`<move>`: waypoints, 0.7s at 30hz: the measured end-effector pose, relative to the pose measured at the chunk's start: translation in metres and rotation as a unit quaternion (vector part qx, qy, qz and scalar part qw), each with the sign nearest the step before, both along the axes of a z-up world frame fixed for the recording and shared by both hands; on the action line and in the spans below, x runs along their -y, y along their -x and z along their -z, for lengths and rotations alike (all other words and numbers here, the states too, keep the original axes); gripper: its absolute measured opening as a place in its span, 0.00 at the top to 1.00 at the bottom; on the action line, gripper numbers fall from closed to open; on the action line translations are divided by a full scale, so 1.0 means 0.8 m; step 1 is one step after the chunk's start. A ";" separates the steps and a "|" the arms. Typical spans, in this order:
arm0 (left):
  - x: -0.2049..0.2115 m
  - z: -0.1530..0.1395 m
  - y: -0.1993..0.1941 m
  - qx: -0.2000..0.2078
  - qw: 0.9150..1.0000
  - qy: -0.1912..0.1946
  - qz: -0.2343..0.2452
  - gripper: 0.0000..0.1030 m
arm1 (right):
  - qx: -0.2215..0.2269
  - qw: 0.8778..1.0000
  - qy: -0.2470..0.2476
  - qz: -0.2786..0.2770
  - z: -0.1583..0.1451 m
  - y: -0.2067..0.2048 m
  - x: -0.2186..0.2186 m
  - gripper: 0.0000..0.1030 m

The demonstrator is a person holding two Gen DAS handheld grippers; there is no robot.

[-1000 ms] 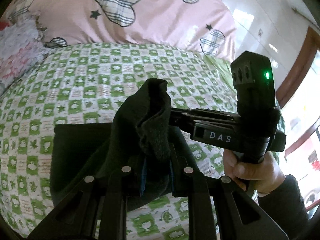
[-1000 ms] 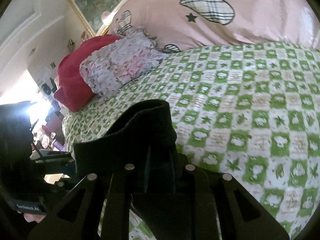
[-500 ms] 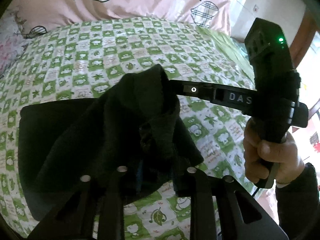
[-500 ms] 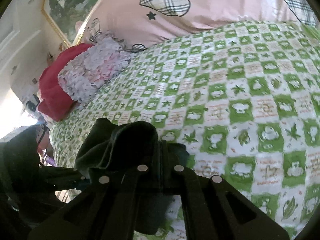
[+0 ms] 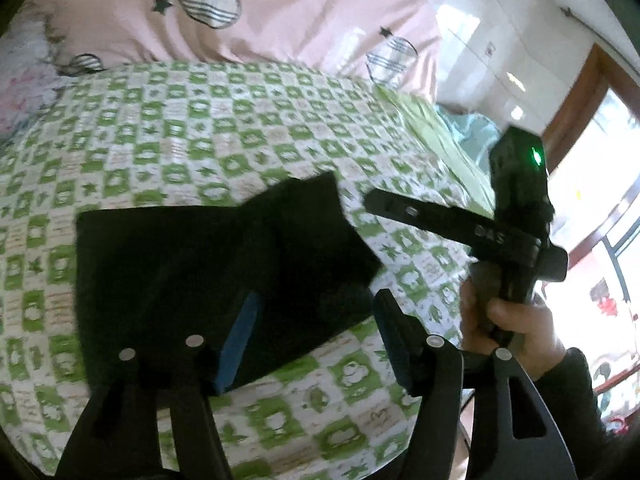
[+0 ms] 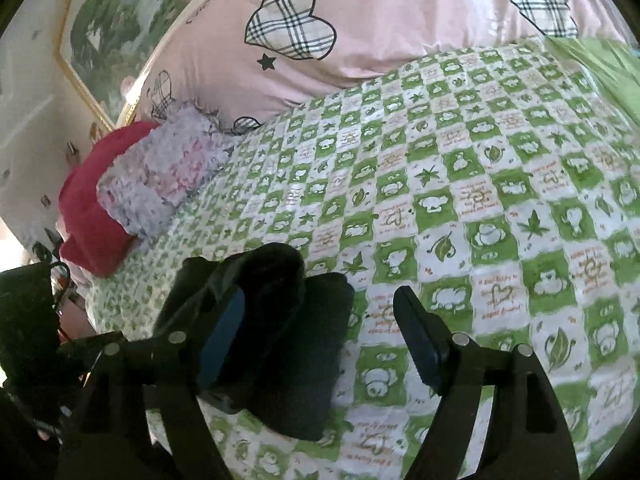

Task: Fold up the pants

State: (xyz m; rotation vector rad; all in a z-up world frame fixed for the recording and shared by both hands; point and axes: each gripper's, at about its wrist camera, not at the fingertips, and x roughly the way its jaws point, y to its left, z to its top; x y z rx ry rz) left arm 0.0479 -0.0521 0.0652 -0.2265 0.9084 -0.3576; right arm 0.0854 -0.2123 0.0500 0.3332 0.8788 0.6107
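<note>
Black pants (image 5: 208, 264) lie folded into a flat block on the green checked bedsheet (image 5: 200, 128). My left gripper (image 5: 316, 340) hangs over their near edge, its jaws opening. The cloth lies between the blue pads (image 5: 236, 344) without being pressed. In the right wrist view the pants (image 6: 308, 360) bunch against the left pad (image 6: 222, 336) of my right gripper (image 6: 320, 336). Its jaws are opening too, and the other finger is off the cloth. A hand (image 5: 508, 328) holds that gripper at the right of the left wrist view.
A pink quilt with plaid hearts (image 5: 248, 20) is heaped at the back of the bed. A floral pillow (image 6: 160, 184) and a red one (image 6: 88, 220) lie at the far left. The bed's edge and a bright window (image 5: 600, 160) are at the right.
Both grippers were shut on a raised fold of the pants; now both jaws stand apart and the cloth has dropped flat onto the bed. The right gripper has drawn off to the right.
</note>
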 end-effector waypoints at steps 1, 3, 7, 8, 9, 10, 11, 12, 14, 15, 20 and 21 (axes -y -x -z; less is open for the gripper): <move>-0.010 -0.002 0.002 0.000 1.000 0.003 -0.008 0.39 | -0.001 1.000 -0.004 0.001 -0.001 0.003 -0.001 0.24; -0.028 -0.002 0.003 -0.002 1.000 0.008 -0.023 0.39 | -0.001 1.000 -0.004 0.001 -0.002 0.008 -0.005 0.24; -0.066 0.003 0.005 -0.008 0.998 0.009 -0.058 0.36 | -0.005 1.000 -0.001 0.001 -0.003 0.018 -0.017 0.24; -0.073 0.004 0.006 -0.009 0.998 0.010 -0.065 0.36 | -0.006 1.000 0.000 0.002 -0.003 0.020 -0.020 0.24; -0.081 0.005 0.007 -0.011 0.997 0.012 -0.073 0.36 | -0.006 1.000 0.000 0.003 -0.003 0.022 -0.022 0.24; -0.089 0.007 0.007 -0.014 0.997 0.015 -0.081 0.36 | -0.008 1.000 0.002 0.005 -0.004 0.023 -0.025 0.24; -0.098 0.009 0.007 -0.016 0.996 0.018 -0.089 0.36 | -0.010 1.000 0.003 0.008 -0.004 0.025 -0.027 0.24; -0.104 0.010 0.007 -0.018 0.995 0.020 -0.095 0.36 | -0.011 1.000 0.005 0.010 -0.004 0.027 -0.029 0.24; -0.118 0.013 0.008 -0.021 0.994 0.024 -0.106 0.36 | -0.014 1.000 0.007 0.012 -0.004 0.030 -0.034 0.24; -0.123 0.014 0.009 -0.022 0.993 0.025 -0.112 0.36 | -0.015 1.000 0.008 0.012 -0.003 0.031 -0.037 0.24; -0.147 0.022 0.013 -0.030 0.990 0.033 -0.131 0.34 | -0.024 0.999 0.017 0.015 0.003 0.037 -0.047 0.23; -0.150 0.023 0.013 -0.031 0.990 0.035 -0.134 0.33 | -0.025 0.999 0.017 0.017 0.004 0.038 -0.048 0.22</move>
